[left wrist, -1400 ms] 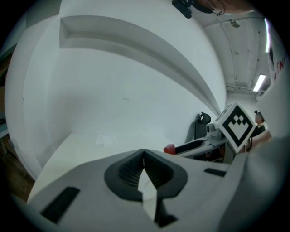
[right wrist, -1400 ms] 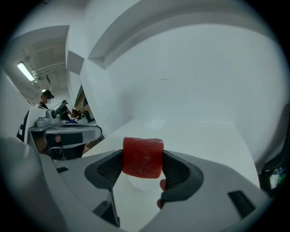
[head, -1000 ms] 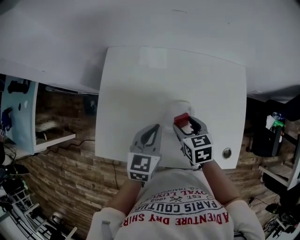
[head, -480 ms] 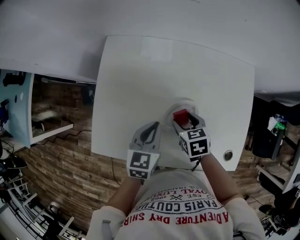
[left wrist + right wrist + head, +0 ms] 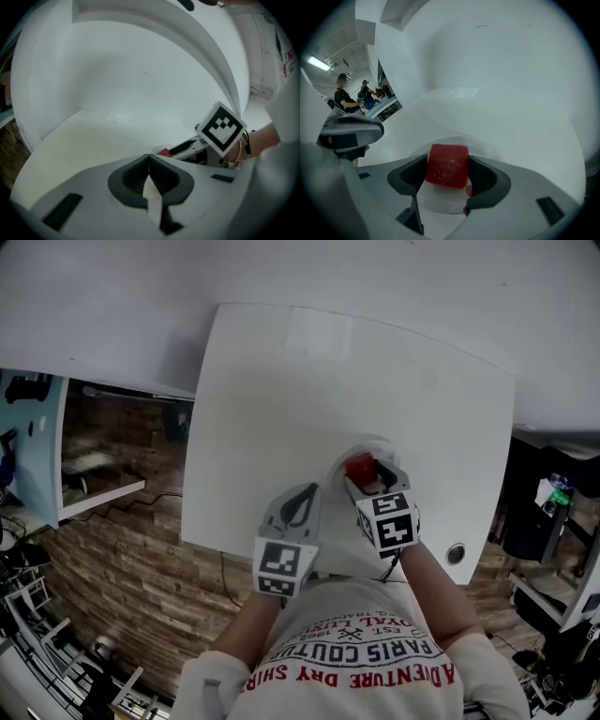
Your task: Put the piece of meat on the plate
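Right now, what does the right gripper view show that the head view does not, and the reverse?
Only the right gripper view: the right gripper squeezing the red meat from both sides, over the plate, and people far off at left. Only the head view: the printed shirt, the wood-patterned floor, the whole outline of the table. Both: meat, plate, white table, left gripper.

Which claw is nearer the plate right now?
Right. The right claw holds the red meat piece directly over the plate; the left claw sits shut beside it, off the plate's left side.
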A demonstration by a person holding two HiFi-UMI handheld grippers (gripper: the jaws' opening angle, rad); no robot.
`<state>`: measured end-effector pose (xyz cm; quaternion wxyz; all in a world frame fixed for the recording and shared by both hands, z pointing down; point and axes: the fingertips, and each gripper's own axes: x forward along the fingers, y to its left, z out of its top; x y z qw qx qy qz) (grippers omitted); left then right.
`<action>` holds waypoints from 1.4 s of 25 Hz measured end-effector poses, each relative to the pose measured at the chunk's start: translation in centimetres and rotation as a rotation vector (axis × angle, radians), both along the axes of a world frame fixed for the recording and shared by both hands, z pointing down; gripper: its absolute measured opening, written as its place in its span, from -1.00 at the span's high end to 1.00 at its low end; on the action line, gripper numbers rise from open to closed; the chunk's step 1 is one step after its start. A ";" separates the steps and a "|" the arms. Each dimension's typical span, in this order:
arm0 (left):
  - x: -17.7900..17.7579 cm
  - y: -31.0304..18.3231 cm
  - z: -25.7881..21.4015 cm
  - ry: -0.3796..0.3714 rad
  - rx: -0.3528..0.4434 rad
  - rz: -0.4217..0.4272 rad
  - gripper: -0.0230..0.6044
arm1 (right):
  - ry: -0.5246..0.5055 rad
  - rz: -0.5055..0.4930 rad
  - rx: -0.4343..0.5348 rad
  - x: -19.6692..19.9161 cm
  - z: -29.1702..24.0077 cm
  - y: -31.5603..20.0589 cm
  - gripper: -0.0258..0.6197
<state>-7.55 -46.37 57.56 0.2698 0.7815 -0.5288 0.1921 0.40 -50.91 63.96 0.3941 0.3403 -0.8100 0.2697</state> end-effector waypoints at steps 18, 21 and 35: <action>0.4 0.3 -2.4 -0.027 0.033 0.022 0.91 | -0.063 0.021 0.058 0.1 -4.1 -0.5 0.05; 0.6 -0.2 -3.6 -0.031 0.063 0.028 0.91 | -0.096 0.048 0.078 0.5 -6.1 -0.7 0.28; 1.7 -0.4 -13.4 0.007 0.271 0.061 0.91 | -0.271 0.268 0.414 4.1 -18.2 -0.1 0.88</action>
